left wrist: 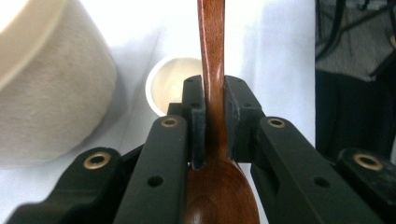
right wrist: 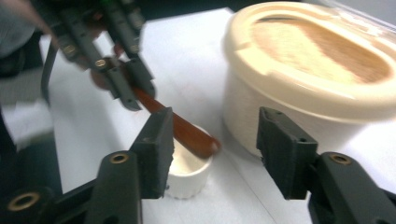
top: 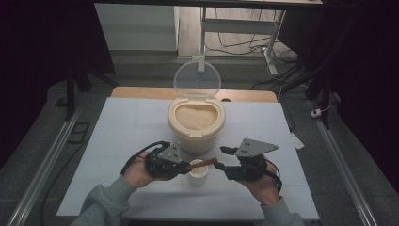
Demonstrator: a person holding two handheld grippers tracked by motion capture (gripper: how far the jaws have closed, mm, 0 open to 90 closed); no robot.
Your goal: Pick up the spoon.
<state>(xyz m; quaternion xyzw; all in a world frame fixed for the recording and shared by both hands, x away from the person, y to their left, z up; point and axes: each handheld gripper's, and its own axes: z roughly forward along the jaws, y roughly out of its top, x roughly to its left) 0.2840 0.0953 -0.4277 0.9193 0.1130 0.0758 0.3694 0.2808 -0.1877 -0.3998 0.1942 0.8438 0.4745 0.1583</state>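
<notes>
1. The left gripper [top: 181,165] held the wooden spoon [top: 203,163], its fingers [left wrist: 196,116] clenched on the neck just above the bowl, so the handle pointed out over the small white cup [top: 198,173].
2. The right gripper [top: 221,165] had its fingers [right wrist: 156,140] released and spread either side of the handle tip, probably ready to take it.
3. The cup stood just in front of the open rice container [top: 196,123] on the worktop [top: 127,127], handy for scooping.

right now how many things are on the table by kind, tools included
rice container, lid open: 1
small white cup: 1
wooden spoon, clamped in the left tool: 1
tools, counting the open right tool: 2
total: 5
</notes>
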